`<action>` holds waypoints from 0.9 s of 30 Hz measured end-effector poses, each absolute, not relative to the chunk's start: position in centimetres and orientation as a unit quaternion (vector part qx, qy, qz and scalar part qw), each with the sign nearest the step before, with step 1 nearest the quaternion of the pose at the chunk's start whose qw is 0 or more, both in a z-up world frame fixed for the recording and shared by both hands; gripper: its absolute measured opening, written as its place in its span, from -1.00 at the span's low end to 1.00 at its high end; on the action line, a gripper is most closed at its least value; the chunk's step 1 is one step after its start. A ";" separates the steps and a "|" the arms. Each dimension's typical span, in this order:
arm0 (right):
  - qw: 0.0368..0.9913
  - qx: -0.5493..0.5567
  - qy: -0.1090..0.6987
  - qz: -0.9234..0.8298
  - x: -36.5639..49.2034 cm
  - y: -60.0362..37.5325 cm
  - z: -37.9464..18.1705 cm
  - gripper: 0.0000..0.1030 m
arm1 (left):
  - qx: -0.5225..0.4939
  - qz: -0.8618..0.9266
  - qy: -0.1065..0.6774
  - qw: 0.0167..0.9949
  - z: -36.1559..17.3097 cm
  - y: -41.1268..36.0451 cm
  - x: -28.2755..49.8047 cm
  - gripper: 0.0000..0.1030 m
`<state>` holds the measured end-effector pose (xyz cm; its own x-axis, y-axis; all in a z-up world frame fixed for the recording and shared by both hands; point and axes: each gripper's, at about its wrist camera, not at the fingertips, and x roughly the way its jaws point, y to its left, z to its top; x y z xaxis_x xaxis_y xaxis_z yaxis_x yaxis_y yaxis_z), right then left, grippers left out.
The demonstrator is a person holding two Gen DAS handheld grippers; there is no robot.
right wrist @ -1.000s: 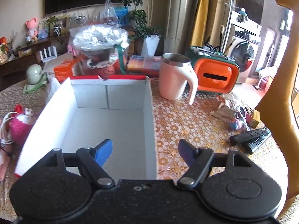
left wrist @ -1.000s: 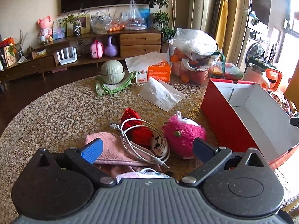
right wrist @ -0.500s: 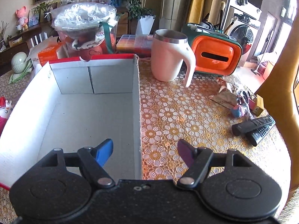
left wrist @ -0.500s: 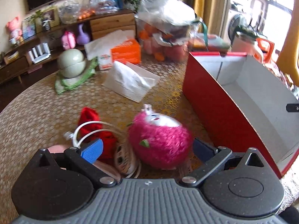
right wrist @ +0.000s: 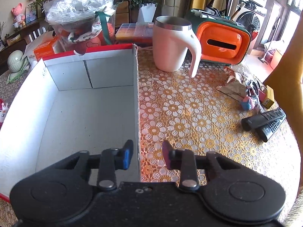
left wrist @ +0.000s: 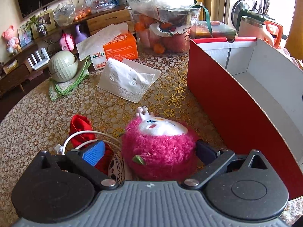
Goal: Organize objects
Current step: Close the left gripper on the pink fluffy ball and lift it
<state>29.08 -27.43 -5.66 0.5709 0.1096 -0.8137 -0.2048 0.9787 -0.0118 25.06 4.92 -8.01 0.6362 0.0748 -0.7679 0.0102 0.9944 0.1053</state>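
The pink plush toy [left wrist: 158, 147], lower centre, is sitting between my spread left gripper [left wrist: 149, 151]; light and squashy, I'm judging mid-body best. My right gripper [right wrist: 145, 154] is closing astride the red box [right wrist: 136, 102] wall, not yet pinching.

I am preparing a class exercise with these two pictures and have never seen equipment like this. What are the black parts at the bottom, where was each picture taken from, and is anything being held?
The black parts are two hand-held grippers, each carrying a camera that looks along its fingers. In the left picture, the left gripper stands open around a pink plush toy on the table, not visibly squeezing it. A white cable and red cloth lie beside it. In the right picture, the right gripper is closing over the side wall of the empty red box. A mug and remotes sit nearby.
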 end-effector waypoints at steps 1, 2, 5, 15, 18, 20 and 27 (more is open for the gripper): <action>0.884 -0.052 0.457 0.089 28.9 -27.4 -5.6 -0.52 | 0.051 0.016 0.425 0.904 -8.0 4.9 25.0 0.87; 0.883 -0.051 0.458 0.089 28.7 -27.5 -5.5 -0.56 | 0.052 0.016 0.424 0.904 -8.0 4.8 25.0 0.82; 0.882 -0.050 0.459 0.087 28.2 -27.6 -5.1 -0.63 | 0.057 0.013 0.417 0.907 -7.7 4.5 24.8 0.57; 0.882 -0.045 0.460 0.098 27.5 -27.2 -4.9 -0.95 | 0.065 0.011 0.405 0.912 -6.6 3.9 24.0 0.03; 0.881 -0.041 0.460 0.102 27.4 -27.3 -4.9 -0.97 | 0.055 0.012 0.403 0.913 -6.2 4.2 23.7 -0.04; 0.881 -0.041 0.461 0.104 27.4 -27.4 -4.9 -0.97 | 0.050 0.013 0.401 0.915 -5.7 4.4 23.4 -0.11; 0.881 -0.043 0.460 0.105 27.3 -27.3 -4.9 -0.97 | 0.049 0.002 0.384 0.922 -2.5 4.7 22.2 -0.13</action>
